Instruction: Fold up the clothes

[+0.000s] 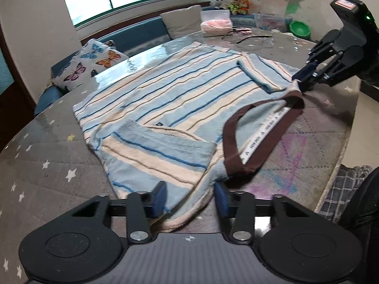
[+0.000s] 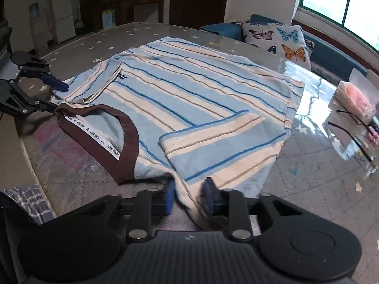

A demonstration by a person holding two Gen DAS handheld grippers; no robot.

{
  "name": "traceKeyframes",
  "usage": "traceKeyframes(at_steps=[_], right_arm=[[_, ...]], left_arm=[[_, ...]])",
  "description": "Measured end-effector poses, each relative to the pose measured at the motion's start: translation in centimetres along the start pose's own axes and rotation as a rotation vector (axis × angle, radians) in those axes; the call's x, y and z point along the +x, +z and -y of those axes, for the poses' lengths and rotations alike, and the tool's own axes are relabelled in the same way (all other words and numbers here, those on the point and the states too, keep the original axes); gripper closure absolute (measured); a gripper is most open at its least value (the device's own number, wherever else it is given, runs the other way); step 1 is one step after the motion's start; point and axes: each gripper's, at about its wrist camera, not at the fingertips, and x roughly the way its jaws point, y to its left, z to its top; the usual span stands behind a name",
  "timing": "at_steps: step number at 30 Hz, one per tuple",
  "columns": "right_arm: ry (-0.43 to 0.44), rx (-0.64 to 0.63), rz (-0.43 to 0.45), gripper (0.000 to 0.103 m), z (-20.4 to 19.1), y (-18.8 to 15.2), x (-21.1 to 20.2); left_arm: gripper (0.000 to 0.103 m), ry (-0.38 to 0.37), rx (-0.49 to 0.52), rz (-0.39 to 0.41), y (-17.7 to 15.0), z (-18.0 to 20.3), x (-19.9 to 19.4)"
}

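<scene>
On the starry table the striped shirt lies flat, sleeves folded in, body running toward twelve o'clock from both grippers. Left gripper pinches the near shoulder; right gripper pinches the other, collar at ten o'clock.

Both wrist views face the shirt closely.

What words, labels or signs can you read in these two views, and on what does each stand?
"HONE BABY", repeated along the white neck tape inside the striped shirt's brown collar.
Dark print beside the folded sleeve: upside down and partly hidden, unreadable.
Small dark tag on the shirt: too small to read.
</scene>
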Motion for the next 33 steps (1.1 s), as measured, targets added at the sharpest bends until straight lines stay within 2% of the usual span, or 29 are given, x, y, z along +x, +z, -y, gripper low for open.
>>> traceKeyframes(at_steps=[1,2,4,7,13,17,21,28,33], right_arm=[[0.003,0.003,0.004,0.092,-0.1,0.0,0.0],[-0.001,0.006,0.008,0.093,-0.3,0.0,0.0],[-0.02,-0.005,0.017,0.095,-0.8,0.1,0.0],[-0.03,0.007,0.043,0.097,-1.0,0.1,-0.6],[-0.048,0.019,0.108,0.098,-1.9,-0.2,-3.1],[-0.059,0.001,0.16,0.099,-3.6,-0.7,-6.3],[-0.093,-0.011,0.216,0.099,-4.9,-0.4,-9.3],[-0.133,-0.046,0.296,0.099,-2.7,4.7,-9.3],[-0.145,-0.031,0.295,0.099,1.1,9.4,-6.3]], left_arm=[[0.075,-0.008,0.003,-0.001,0.1,0.1,0.0],[0.078,-0.014,0.004,-0.003,0.1,0.2,0.1],[0.092,-0.007,0.013,-0.005,0.2,0.4,0.2],[0.097,0.002,-0.009,0.006,0.2,0.4,-0.2],[0.099,0.045,-0.057,0.068,-0.2,1.1,-3.2],[0.099,0.087,-0.109,0.122,-0.5,1.8,-6.7],[0.099,0.118,-0.148,0.181,0.6,1.4,-8.8],[0.099,0.204,-0.184,0.23,5.8,-2.8,-6.5],[0.099,0.211,-0.233,0.187,10.3,-7.3,-2.1]])
